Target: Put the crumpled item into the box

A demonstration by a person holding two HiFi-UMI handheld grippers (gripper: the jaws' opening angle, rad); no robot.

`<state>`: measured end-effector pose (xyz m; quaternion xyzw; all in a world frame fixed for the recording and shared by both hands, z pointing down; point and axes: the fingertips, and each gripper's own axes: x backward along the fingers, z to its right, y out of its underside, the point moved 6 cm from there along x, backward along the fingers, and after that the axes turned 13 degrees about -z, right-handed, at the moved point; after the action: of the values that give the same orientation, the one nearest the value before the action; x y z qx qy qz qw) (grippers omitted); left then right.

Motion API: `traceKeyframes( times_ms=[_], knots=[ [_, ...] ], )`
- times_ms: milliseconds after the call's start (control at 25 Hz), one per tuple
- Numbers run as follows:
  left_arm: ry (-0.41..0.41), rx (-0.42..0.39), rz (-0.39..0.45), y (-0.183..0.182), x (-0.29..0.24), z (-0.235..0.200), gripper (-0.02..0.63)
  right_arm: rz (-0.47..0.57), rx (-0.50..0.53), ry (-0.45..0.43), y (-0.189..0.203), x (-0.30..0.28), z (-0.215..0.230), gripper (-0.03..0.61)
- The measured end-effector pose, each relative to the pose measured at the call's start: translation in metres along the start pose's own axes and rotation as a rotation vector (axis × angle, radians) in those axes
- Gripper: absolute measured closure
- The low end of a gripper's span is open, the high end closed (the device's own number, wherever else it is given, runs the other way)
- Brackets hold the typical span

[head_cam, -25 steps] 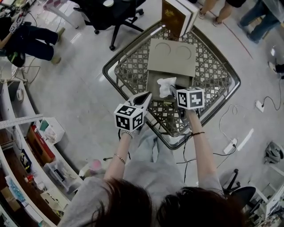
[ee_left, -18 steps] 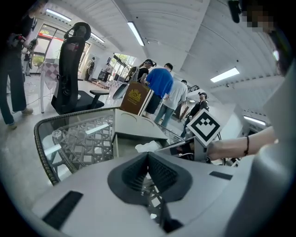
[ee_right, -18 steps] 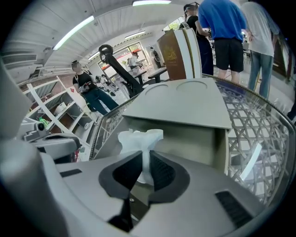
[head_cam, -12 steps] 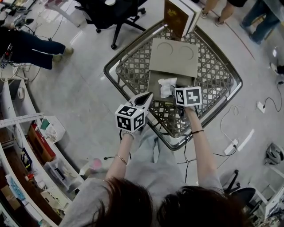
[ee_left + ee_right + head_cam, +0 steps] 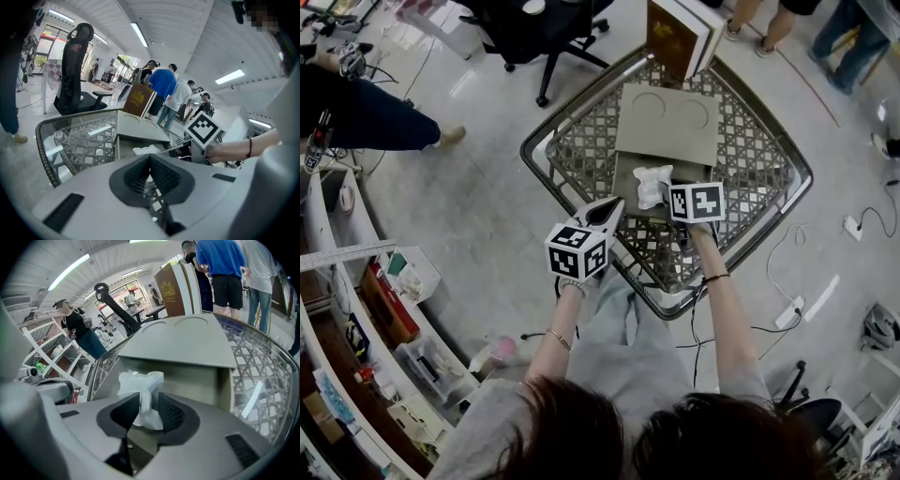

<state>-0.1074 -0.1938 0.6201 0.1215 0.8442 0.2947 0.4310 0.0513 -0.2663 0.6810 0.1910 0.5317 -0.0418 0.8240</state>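
A crumpled white tissue (image 5: 652,185) (image 5: 140,392) hangs over the open grey-green box (image 5: 630,176) (image 5: 197,378), whose lid (image 5: 667,122) lies folded back. My right gripper (image 5: 667,193) (image 5: 149,411) is over the box's near side. Its jaws are opening, and the tissue stands loosely between them with a gap at the left pad. My left gripper (image 5: 606,214) (image 5: 150,161) hovers at the table's near left edge, beside the box, shut with nothing in it. The box sits on a glass-topped wicker table (image 5: 759,159).
A brown gold-printed book-like case (image 5: 675,33) stands at the table's far edge. A black office chair (image 5: 534,28) is behind the table on the left. Shelves (image 5: 366,309) line the left side, cables (image 5: 787,309) lie on the floor at right, and people stand around.
My right gripper has edged a little further over the box and its jaws have spread from the tissue. The left gripper has barely moved. A person at far left has shifted.
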Motion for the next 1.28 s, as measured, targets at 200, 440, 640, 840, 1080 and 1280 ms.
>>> traceKeyframes(
  times_ms=[200,440,640,840,1080,1280],
  knots=[
    [0.001,-0.001,0.003,-0.001,0.000,0.003,0.597,0.011,-0.014,0.011,0.001,0.001,0.002,0.420],
    [0.001,-0.005,0.007,-0.002,0.000,0.006,0.597,0.056,-0.001,0.042,0.000,0.009,0.002,0.419],
    [0.002,-0.010,0.009,-0.001,0.002,0.010,0.597,0.108,-0.004,0.054,-0.001,0.019,0.000,0.422],
    [-0.004,-0.006,0.034,-0.004,0.009,0.012,0.597,0.182,0.010,0.036,0.003,0.033,-0.003,0.497],
    [-0.006,-0.016,0.068,-0.010,0.023,0.020,0.597,0.259,0.045,-0.001,0.012,0.056,-0.014,0.546],
    [-0.013,-0.034,0.110,-0.021,0.036,0.025,0.597,0.318,0.080,-0.011,0.019,0.081,-0.022,0.555]
  ],
)
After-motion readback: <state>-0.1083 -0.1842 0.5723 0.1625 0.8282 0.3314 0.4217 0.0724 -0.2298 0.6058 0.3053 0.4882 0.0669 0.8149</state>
